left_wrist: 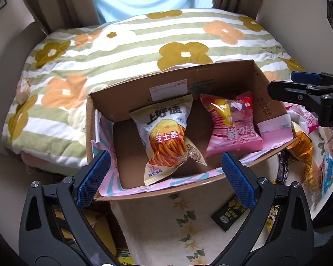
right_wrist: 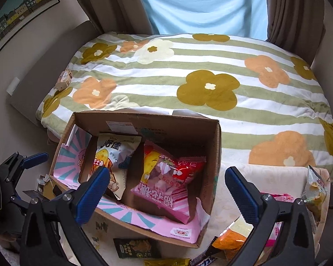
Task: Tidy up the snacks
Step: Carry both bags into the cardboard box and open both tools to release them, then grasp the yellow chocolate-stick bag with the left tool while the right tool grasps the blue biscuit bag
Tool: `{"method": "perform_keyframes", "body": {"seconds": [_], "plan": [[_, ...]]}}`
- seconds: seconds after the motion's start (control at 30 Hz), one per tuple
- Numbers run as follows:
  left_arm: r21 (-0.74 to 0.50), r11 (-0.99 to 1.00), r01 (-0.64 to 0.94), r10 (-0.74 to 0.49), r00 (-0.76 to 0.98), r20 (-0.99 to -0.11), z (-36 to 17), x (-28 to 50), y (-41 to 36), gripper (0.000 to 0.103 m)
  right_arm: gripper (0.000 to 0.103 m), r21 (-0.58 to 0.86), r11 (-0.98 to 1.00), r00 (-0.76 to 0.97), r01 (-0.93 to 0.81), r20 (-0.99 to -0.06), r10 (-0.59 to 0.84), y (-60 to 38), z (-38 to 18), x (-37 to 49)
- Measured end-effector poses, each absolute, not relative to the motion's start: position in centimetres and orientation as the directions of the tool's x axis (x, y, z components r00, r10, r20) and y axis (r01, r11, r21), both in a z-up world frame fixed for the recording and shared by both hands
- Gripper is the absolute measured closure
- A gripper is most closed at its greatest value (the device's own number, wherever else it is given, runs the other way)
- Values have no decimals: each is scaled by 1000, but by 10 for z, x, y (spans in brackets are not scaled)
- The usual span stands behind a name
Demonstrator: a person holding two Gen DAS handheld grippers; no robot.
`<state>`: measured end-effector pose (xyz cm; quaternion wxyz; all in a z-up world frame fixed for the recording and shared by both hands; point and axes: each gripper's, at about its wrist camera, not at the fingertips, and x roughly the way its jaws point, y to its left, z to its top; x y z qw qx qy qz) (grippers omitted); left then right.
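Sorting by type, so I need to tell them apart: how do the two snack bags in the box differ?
The cheese stick bag is white and yellow and pictures orange sticks; the pink bag has a clear window. The cheese stick bag's print reads upright in the left wrist view; the pink bag's is upside down. Both lie inside the cardboard box, sealed.

A bed under a green-and-white striped quilt with orange and mustard flowers (right_wrist: 188, 84) fills the room's middle. Behind it, brown drapes (right_wrist: 295, 11) flank a daylit pale blue curtain (right_wrist: 202, 4). A framed picture of houses (right_wrist: 20, 11) hangs on the beige wall (right_wrist: 62, 22).

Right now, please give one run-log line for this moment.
left gripper: open | right gripper: open, empty | brown cardboard box: cheese-stick bag, pink marshmallow bag inside
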<state>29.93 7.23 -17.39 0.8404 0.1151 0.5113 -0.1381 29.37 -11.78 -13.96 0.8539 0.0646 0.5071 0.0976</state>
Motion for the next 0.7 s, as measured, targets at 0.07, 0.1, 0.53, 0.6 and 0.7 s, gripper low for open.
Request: {"method": "perform_keyframes", "body": {"seconds": [0.07, 0.1, 0.53, 0.6, 0.7], "plan": [[52, 933, 356, -122, 449, -885, -166, 288, 66, 4, 0, 213, 972, 486, -102, -841, 235, -125, -128, 280], [53, 933, 356, -124, 455, -882, -162, 281, 63, 4, 0, 213, 972, 496, -102, -836, 235, -130, -123, 273], [16, 955, 297, -130, 465, -876, -149, 181, 0, 4, 0, 73, 985, 572, -158, -806, 152, -199, -85, 155], [-3, 960, 281, -134, 447, -884, -155, 166, -11, 4, 0, 61, 986, 573, -158, -807, 142, -209, -88, 140], [-7, 968, 250, -117, 429, -896, -168, 148, -28, 4, 0, 62, 986, 569, -153, -810, 139, -225, -95, 117]]}}
